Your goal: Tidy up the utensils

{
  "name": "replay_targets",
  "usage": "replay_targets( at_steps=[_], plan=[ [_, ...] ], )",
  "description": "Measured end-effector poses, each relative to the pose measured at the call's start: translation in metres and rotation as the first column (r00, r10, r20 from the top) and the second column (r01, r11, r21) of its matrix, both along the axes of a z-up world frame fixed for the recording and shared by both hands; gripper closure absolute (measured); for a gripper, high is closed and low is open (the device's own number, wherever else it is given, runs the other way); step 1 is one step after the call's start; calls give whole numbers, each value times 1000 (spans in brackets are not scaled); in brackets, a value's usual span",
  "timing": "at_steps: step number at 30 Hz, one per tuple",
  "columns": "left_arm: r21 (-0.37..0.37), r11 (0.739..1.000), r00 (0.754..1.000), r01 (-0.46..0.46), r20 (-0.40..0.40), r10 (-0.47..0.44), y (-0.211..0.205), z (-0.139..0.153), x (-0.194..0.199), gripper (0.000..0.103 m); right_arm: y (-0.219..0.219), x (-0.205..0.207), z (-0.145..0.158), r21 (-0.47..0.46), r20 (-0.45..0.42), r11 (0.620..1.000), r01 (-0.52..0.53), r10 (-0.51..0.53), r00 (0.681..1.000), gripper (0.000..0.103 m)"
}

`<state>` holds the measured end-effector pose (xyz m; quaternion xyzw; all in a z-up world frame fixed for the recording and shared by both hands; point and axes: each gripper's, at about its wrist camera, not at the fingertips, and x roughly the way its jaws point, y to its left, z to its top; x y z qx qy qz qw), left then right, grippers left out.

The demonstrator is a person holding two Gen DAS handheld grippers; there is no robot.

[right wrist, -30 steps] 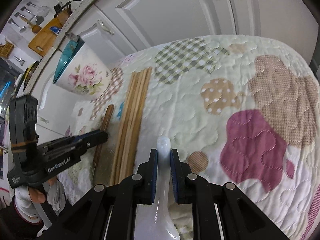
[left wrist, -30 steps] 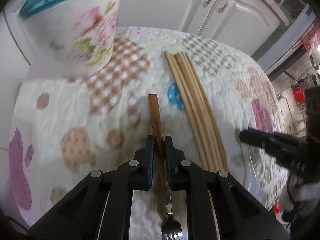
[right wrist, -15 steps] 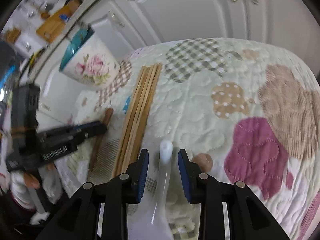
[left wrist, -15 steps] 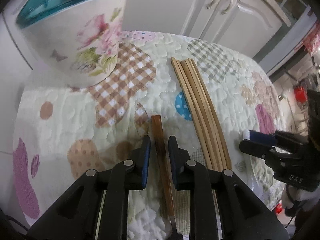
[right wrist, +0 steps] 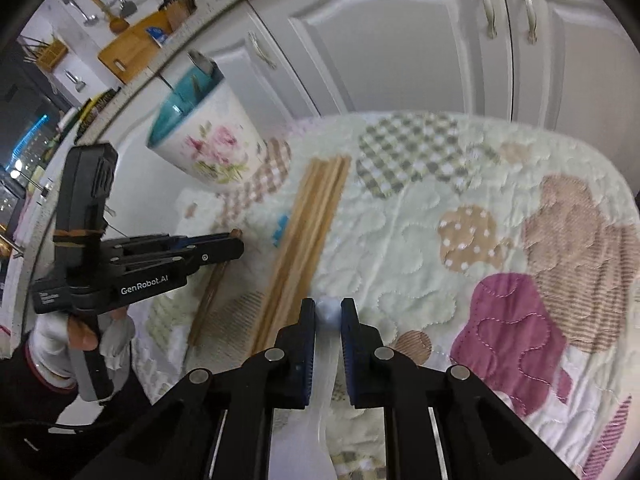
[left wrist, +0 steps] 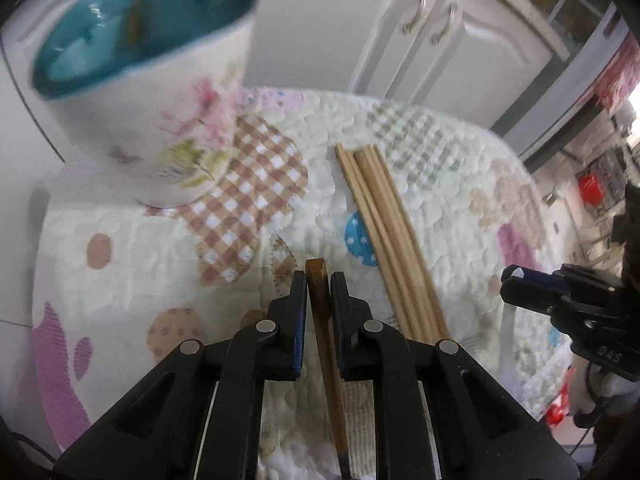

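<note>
My left fingers (left wrist: 319, 294) have just closed on the brown wooden fork handle (left wrist: 320, 304) — my right (right wrist: 328, 312) on a white spoon (right wrist: 326, 344), both handles pointing away.

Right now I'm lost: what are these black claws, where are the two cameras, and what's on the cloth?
A person holds two handheld grippers; each carries a camera looking along its fingers. In the left view, the left gripper, having just re-closed, pinches a brown wooden handle. In the right view, the right gripper, likewise re-closed, pinches a white spoon. On the quilted cloth lie wooden chopsticks and a floral cup with a teal inside.
</note>
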<state>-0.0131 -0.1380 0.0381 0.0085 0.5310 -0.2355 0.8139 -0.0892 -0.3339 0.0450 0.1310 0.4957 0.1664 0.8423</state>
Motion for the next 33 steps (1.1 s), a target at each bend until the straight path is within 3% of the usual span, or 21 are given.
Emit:
replay_targets(
  at_steps=[12,21,33],
  plan=[
    [-143,990,991,18,131,1,38,76,-45,94,14,-31,59,-29,143,1000,-10,14,990,93],
    [-168,986,975,11,220,26,63,113,-74,94,38,-42,100,-74,240,997,-29,46,970,96],
    [-187,981,954,-54,282,106,95,145,-82,94,62,-39,137,-95,324,995,-44,72,943,96]
  ],
)
